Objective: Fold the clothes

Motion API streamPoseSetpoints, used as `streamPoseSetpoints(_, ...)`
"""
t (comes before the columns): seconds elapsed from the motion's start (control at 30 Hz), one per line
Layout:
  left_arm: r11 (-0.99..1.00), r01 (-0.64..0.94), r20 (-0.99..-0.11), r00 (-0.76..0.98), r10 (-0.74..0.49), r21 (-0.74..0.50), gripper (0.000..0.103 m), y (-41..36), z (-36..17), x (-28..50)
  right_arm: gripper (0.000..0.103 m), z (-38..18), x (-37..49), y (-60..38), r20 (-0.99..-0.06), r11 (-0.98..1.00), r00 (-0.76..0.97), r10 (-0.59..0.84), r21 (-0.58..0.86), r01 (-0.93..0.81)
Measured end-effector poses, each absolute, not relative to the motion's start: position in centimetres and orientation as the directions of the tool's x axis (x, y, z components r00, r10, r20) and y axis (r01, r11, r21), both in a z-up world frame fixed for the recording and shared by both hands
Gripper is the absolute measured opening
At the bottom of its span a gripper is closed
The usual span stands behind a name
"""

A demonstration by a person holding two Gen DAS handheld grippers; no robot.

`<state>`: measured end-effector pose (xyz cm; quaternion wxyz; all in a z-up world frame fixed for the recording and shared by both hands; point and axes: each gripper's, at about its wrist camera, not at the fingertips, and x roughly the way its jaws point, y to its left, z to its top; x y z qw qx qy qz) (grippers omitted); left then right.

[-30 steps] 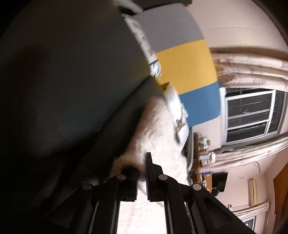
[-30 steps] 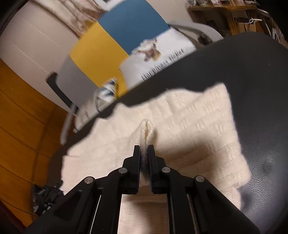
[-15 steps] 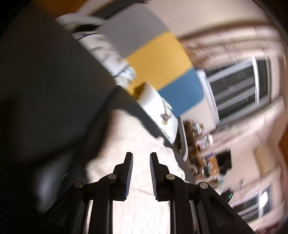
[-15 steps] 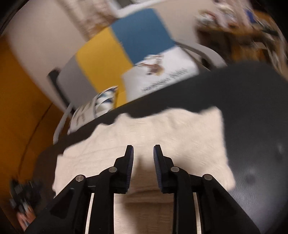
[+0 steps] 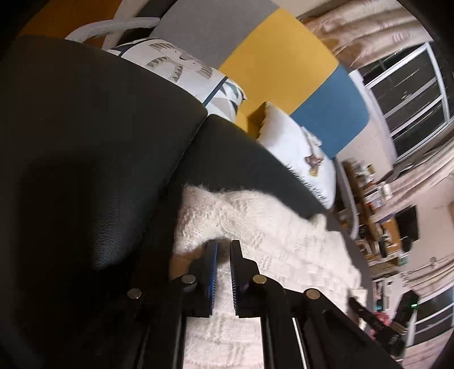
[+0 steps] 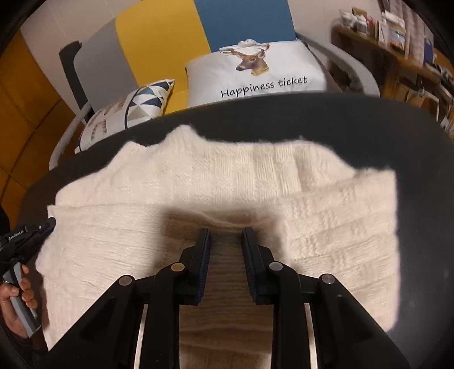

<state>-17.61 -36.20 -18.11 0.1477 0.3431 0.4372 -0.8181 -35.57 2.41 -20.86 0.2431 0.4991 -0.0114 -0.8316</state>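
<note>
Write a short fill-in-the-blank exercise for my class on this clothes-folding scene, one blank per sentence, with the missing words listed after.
1. The cream knitted sweater lies on a ____ leather seat.
2. The right gripper hangs above the sweater with its jaws ____.
3. The pillow behind the seat shows a deer and the words "Happiness ____".
4. The panel behind that pillow is ____.

Missing words: black; open; ticket; blue
</note>
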Motion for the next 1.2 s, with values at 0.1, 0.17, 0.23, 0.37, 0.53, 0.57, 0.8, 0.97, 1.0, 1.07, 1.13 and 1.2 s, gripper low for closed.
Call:
streamPoseSetpoints(0.1, -0.499, 0.536, -0.645, -0.761, 0.064, -0.681, 0.02, -38.7, -17.5, -15.9, 0.026, -20.9, -35.2, 3.1, -0.803, -0.87, -0.392, -0.449, 0.295, 0.394)
streamPoseSetpoints(0.17, -0.433, 0.552, -0.634, -0.771, 0.061, -0.712, 0.023, -41.1, -17.5, -14.8, 0.026, -20.8, -35.2, 3.7, -0.791, -0.863, -0.388, -0.473, 0.327, 0.385)
streamPoseSetpoints(0.23, -0.349, 0.533, -0.608, -0.78, 0.151, -0.771, 0.026, -43.6, -18.5, -14.9, 0.026, -20.1, -34.9, 3.8, -0.78, -0.862, -0.403, -0.479, 0.331, 0.385)
streamPoseSetpoints(0.37, -0.34, 0.52, -0.611, -0.744, 0.272, -0.784, 0.03, -45.3, -20.0, -16.5, 0.029, -18.2, -34.6, 2.3, -0.739, -0.812, -0.384, -0.554, 0.376, 0.446)
streamPoseSetpoints(0.53, -0.417, 0.474, -0.619, -0.702, 0.354, -0.776, 0.04, -44.2, -20.4, -18.5, 0.053, -16.5, -34.7, -2.4, -0.691, -0.69, -0.253, -0.677, 0.475, 0.546)
streamPoseSetpoints(0.57, -0.427, 0.462, -0.615, -0.701, 0.361, -0.777, 0.043, -44.0, -20.4, -18.8, 0.053, -16.2, -34.7, -3.4, -0.679, -0.662, -0.225, -0.698, 0.494, 0.563)
streamPoseSetpoints(0.8, -0.488, 0.433, -0.622, -0.704, 0.342, -0.758, 0.032, -43.3, -19.9, -20.4, 0.053, -16.9, -36.3, -11.0, -0.652, -0.553, -0.054, -0.756, 0.592, 0.586)
streamPoseSetpoints(0.97, -0.598, 0.412, -0.623, -0.758, 0.195, -0.687, 0.01, -41.8, -17.7, -18.7, 0.053, -18.1, -36.0, -17.1, -0.731, -0.573, -0.047, -0.68, 0.491, 0.656)
streamPoseSetpoints(1.0, -0.637, 0.409, -0.623, -0.768, 0.145, -0.653, 0.01, -41.2, -17.0, -18.2, 0.053, -18.4, -35.7, -18.3, -0.76, -0.592, -0.068, -0.646, 0.443, 0.674)
streamPoseSetpoints(1.07, -0.712, 0.425, -0.643, -0.765, 0.049, -0.56, 0.009, -39.7, -16.1, -17.7, 0.053, -19.5, -34.9, -20.4, -0.833, -0.644, -0.143, -0.535, 0.293, 0.707)
streamPoseSetpoints(1.13, -0.748, 0.469, -0.695, -0.719, -0.015, -0.469, 0.009, -39.0, -16.5, -18.4, 0.053, -20.7, -34.0, -21.5, -0.856, -0.659, -0.208, -0.473, 0.186, 0.729)
streamPoseSetpoints(1.2, -0.724, 0.49, -0.724, -0.69, 0.017, -0.484, 0.011, -39.6, -17.5, -19.0, 0.053, -20.9, -33.6, -21.2, -0.843, -0.669, -0.25, -0.476, 0.162, 0.725)
